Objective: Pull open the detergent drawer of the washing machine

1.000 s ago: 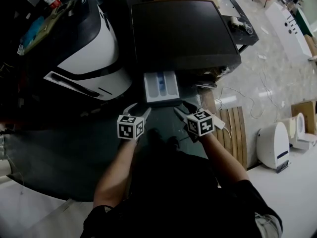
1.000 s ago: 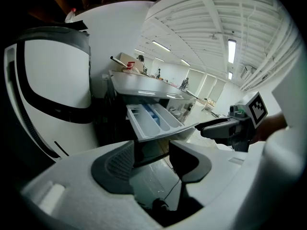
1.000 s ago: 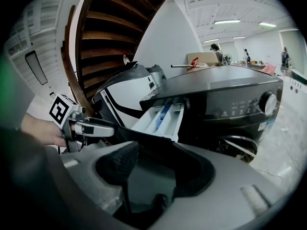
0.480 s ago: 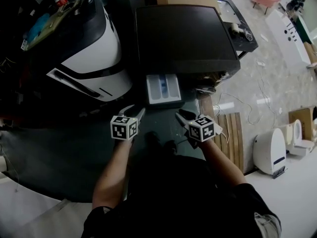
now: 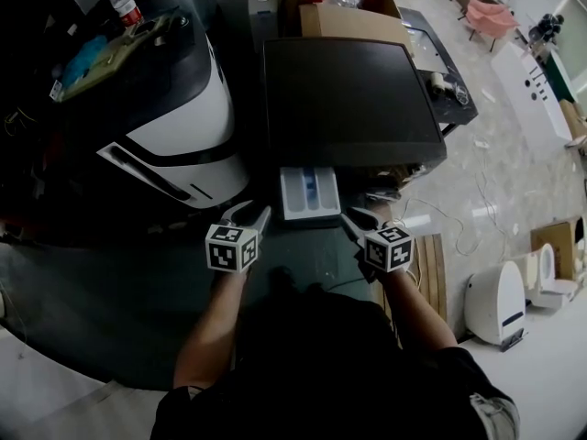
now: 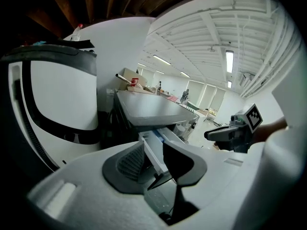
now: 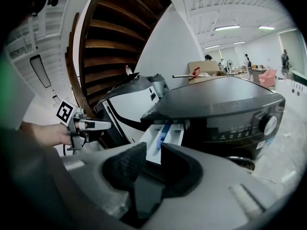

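Detergent drawer (image 5: 309, 193) standing out of dark washing machine (image 5: 353, 99), white, blue insert, left gripper (image 5: 248, 214) and right gripper (image 5: 358, 220) empty, jaws just closed partway

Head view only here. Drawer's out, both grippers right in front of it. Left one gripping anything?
Observer: No. Left gripper view: the left gripper has jaws that have just been closing but stand apart, nothing pressed between them. The detergent drawer shows beyond the gap.
Operator: Right one?
Observer: Same. The right gripper has just been closing as well; a narrow gap shows, nothing in it.
Operator: Machine front?
Observer: Right gripper view: the washing machine has a control panel with a round dial at its right end.
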Tool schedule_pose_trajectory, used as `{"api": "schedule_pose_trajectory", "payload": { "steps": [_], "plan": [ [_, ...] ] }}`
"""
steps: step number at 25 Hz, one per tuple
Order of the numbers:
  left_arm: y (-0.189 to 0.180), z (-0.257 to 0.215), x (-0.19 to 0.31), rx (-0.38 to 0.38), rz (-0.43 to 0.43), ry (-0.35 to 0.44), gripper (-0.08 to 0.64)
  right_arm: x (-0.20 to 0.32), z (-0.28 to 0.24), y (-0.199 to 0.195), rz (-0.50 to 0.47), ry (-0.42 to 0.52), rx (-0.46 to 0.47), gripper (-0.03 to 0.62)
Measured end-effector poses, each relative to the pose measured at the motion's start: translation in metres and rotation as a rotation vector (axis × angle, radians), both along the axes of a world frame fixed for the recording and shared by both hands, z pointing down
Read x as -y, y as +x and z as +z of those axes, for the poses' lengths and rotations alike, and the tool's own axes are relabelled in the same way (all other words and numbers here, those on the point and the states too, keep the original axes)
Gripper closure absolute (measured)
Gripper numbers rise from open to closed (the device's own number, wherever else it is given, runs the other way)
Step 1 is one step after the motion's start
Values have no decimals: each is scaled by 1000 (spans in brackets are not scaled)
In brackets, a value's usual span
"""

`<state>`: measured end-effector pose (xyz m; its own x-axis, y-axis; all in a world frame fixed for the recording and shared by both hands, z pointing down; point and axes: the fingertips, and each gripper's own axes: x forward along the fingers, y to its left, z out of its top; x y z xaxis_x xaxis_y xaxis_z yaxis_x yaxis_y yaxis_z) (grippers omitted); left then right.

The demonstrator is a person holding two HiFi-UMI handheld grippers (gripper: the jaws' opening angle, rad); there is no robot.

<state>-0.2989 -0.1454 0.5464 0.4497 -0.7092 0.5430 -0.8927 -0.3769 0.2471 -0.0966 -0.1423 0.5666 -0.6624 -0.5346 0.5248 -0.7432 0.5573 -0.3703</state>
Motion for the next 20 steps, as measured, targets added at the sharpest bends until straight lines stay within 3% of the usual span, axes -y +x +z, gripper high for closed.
{"api": "schedule_pose_trajectory", "payload": {
  "steps": [14, 20],
  "plan": [
    [-19, -40, 47, -51, -8, 94, 468, 32, -24, -30, 12, 52, -8, 494],
    [-20, -51, 53, -36, 13, 117, 480, 41, -41, -34, 21, 78, 0, 494]
  ]
}}
